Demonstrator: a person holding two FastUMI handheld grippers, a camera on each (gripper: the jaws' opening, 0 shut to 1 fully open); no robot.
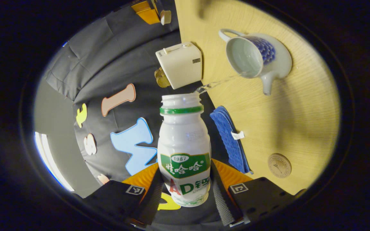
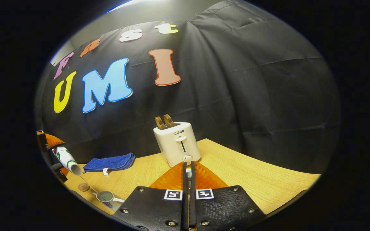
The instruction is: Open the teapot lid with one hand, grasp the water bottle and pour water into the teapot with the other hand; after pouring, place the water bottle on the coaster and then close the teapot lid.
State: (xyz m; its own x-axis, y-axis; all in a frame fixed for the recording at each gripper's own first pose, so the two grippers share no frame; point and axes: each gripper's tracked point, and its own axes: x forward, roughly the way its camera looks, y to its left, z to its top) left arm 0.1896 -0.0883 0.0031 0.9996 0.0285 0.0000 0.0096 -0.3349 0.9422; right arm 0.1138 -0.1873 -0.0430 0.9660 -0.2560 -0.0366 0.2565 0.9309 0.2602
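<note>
Water bottle is pinched between my left fingers, one finger on each side of its labelled lower body, so it's got a solid grip. I've got that hand tipped way over: in the right gripper view the bottle is slanted mouth-down at the far left, above the teapot. Its long axis runs from my fingers out to the open neck, which aims at the teapot. It's a white plastic bottle with a green ring under the mouth and a green label, cap off. A thin stream of water arcs from the mouth into the open teapot, which is white with a blue pattern. Coaster sits bare on the table, near the blue cloth. My right fingers are pressed together, level, aimed at the toaster; can't tell if there's anything thin between them.
</note>
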